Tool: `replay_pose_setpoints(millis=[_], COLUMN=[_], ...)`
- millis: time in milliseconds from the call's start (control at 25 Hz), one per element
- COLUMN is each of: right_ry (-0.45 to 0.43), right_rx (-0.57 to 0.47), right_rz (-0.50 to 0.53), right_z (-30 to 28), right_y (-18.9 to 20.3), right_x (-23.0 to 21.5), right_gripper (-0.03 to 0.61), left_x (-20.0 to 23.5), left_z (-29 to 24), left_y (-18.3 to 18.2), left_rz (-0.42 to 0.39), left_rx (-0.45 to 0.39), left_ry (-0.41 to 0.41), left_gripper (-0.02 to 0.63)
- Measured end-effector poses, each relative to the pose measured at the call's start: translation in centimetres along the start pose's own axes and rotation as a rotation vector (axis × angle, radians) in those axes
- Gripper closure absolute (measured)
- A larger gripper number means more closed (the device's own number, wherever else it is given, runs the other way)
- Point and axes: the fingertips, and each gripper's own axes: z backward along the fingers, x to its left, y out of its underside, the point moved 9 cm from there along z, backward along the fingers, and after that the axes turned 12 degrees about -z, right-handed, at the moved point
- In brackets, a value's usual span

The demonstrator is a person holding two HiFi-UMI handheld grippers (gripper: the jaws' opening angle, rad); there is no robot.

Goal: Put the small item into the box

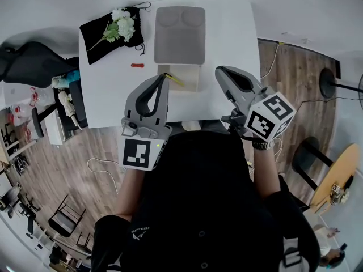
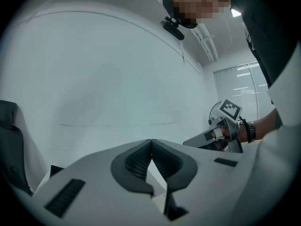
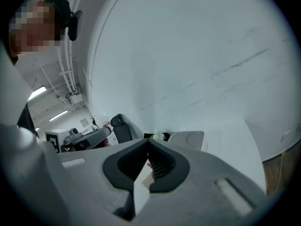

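A small red item lies on the white table, left of the open box. The box has a grey lid folded back, and a yellow stick lies inside it. My left gripper hangs at the box's near left corner, jaws closed tip to tip with nothing between them. My right gripper is held just right of the box, also shut and empty. From the right gripper view I see the lid; the red item is hidden there.
A black cloth with white flowers lies at the table's far left corner. A black chair and clutter stand left of the table. A round wooden table is to the right on the wooden floor.
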Motion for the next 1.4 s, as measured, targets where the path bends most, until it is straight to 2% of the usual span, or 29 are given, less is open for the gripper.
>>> replay_pose_setpoints(millis=[120, 280, 440, 600, 840, 1080, 1240, 1400], right_ry=[-0.009, -0.047, -0.086, -0.124, -0.125, -0.097, -0.111, -0.118], right_rx=[-0.036, -0.073, -0.103, -0.139, -0.176, -0.215, -0.243, -0.275], right_rz=[0.039, 0.053, 0.113, 0.148, 0.203, 0.349, 0.396, 0.432], right_z=[1.0, 2.1, 2.7, 2.9, 3.0, 2.9, 3.7, 4.9], right_y=[-0.8, -1.7, -2.4, -2.5, -2.8, -4.0, -5.4, -6.4], right_x=[1.0, 2.3, 3.7, 4.6, 5.9, 8.5, 10.6, 12.3], right_gripper=[0.574, 0.574, 0.574, 0.574, 0.574, 0.574, 0.574, 0.574], left_x=[-0.3, 0.0, 0.3, 0.3, -0.1, 0.3, 0.9, 1.6], left_z=[0.5, 1.4, 2.5, 3.5, 4.5, 5.2, 6.0, 6.7], left_y=[-0.6, -1.1, -1.1, -1.2, -1.8, -4.5, -6.9, -7.7], left_rz=[-0.008, -0.067, -0.073, -0.079, -0.073, -0.113, -0.142, -0.158], left_rx=[-0.016, -0.061, -0.027, -0.027, -0.044, -0.119, -0.189, -0.223], left_ry=[-0.007, -0.02, -0.048, -0.07, -0.083, -0.109, -0.123, -0.134], left_gripper=[0.609, 0.609, 0.609, 0.609, 0.609, 0.609, 0.609, 0.609])
